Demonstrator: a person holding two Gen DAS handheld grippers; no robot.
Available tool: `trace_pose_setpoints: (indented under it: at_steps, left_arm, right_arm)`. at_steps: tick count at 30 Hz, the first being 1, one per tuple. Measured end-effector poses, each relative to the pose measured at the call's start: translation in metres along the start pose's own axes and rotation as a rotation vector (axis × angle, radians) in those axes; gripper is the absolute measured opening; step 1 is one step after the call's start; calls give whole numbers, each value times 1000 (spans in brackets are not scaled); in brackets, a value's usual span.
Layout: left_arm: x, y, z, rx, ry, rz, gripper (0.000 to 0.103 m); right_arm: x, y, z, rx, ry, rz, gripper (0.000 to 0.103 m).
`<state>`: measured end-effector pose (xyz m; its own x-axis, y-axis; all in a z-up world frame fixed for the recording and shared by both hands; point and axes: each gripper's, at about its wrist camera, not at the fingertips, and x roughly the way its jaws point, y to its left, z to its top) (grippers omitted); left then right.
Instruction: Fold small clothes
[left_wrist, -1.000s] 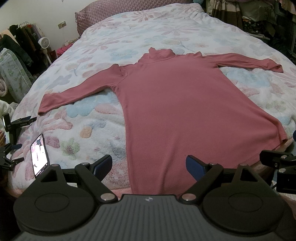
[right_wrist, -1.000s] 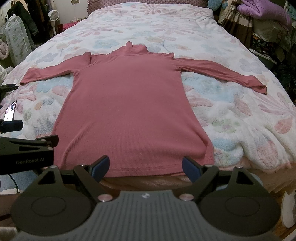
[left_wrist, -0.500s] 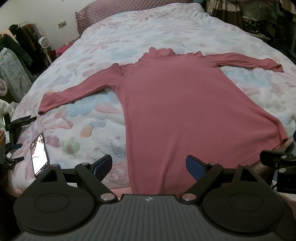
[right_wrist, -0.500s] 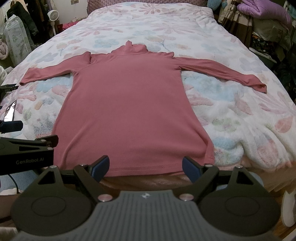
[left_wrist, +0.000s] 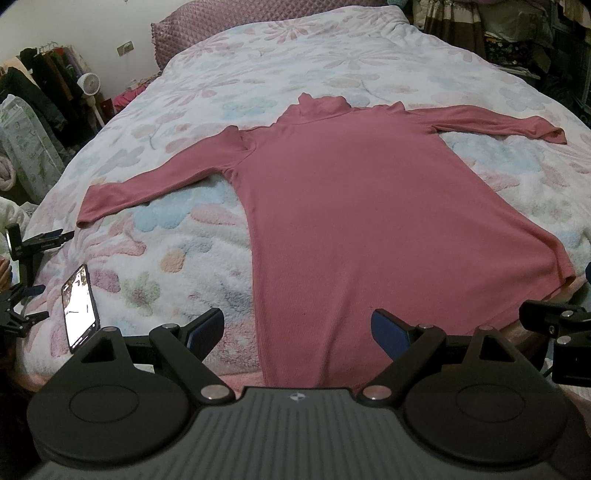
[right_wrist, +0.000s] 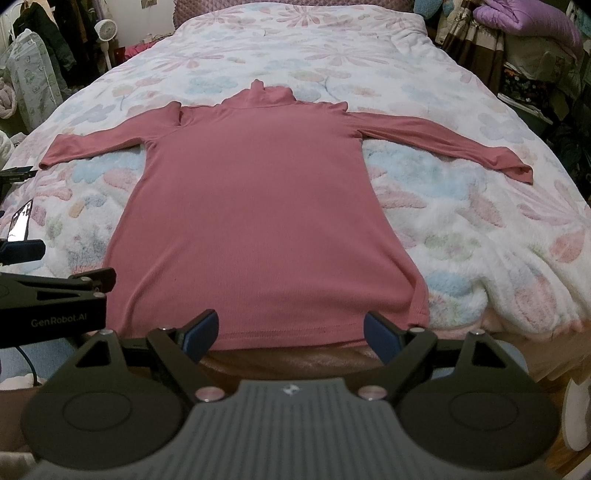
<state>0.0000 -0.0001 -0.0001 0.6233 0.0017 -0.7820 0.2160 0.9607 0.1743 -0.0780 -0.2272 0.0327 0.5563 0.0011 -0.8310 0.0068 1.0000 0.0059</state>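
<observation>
A pink long-sleeved turtleneck top (left_wrist: 369, 221) lies flat on the flowered bedspread (left_wrist: 155, 229), sleeves spread out to both sides, hem toward me at the bed's near edge. It also shows in the right wrist view (right_wrist: 258, 214). My left gripper (left_wrist: 297, 330) is open and empty, hovering just short of the hem's left part. My right gripper (right_wrist: 291, 330) is open and empty, just short of the hem's middle. The left gripper's body (right_wrist: 48, 306) shows at the left edge of the right wrist view.
A phone (left_wrist: 79, 308) with a lit screen lies on the bed's near left corner, beside a black stand (left_wrist: 22, 258). Clothes, bags and a fan (left_wrist: 88, 83) stand left of the bed. Piled bedding and boxes (right_wrist: 524, 40) stand on the right.
</observation>
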Motion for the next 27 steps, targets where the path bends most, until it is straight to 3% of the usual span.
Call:
trace_pose_setpoints:
  at_steps: [27]
  left_arm:
    - [0, 0, 1, 3, 1, -5, 103]
  right_arm:
    - [0, 2, 2, 0, 5, 3, 82]
